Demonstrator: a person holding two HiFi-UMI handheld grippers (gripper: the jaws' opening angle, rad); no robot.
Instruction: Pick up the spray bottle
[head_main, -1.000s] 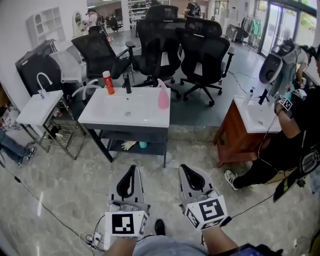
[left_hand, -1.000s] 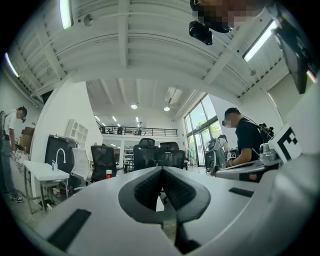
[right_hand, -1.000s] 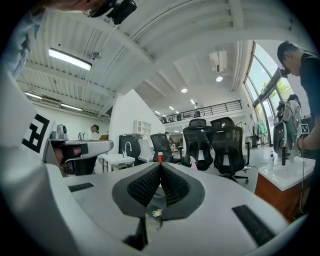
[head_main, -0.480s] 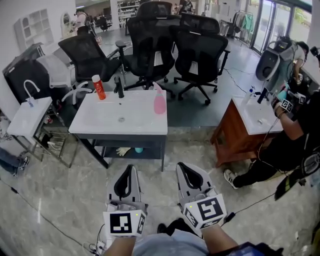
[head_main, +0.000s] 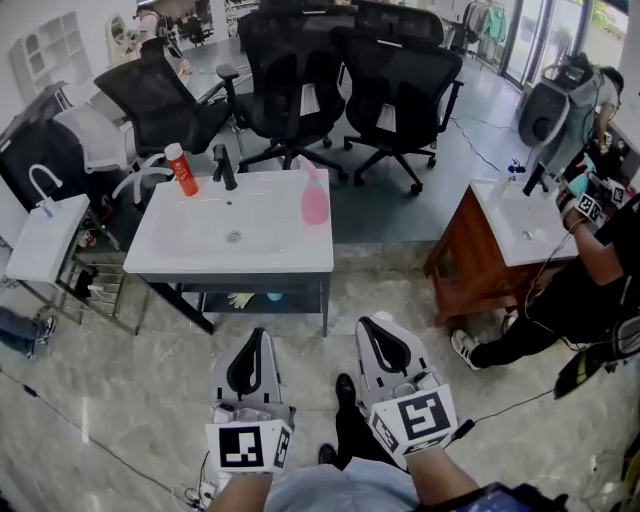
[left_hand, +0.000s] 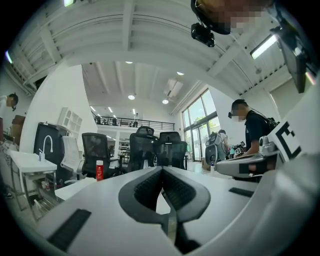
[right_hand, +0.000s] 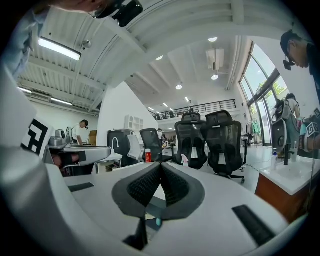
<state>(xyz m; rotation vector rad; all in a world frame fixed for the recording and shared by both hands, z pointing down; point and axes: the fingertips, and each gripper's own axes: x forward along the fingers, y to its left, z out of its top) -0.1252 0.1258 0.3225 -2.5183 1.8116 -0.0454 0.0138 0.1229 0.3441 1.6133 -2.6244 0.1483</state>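
Observation:
The pink spray bottle (head_main: 314, 200) stands upright near the back right corner of a white sink table (head_main: 290, 255); in the right gripper view the spray bottle (right_hand: 185, 159) shows small, just right of the jaw tips. My left gripper (head_main: 262, 336) and right gripper (head_main: 373, 326) are side by side over the marble floor, short of the table's front edge and well apart from the bottle. Both point level at the table. Their jaws are pressed together and hold nothing, as the left gripper (left_hand: 161, 169) and right gripper (right_hand: 160, 165) show in their own views.
A red bottle (head_main: 181, 170) and a black faucet (head_main: 226, 168) stand at the table's back left. Black office chairs (head_main: 390, 90) crowd behind it. A wooden sink cabinet (head_main: 470, 270) with a seated person (head_main: 590, 290) is at the right, a small white sink (head_main: 45, 240) at the left.
Both grippers have moved forward with the head view, and the sink table with the spray bottle now lies nearer. Both sets of jaws stayed shut.

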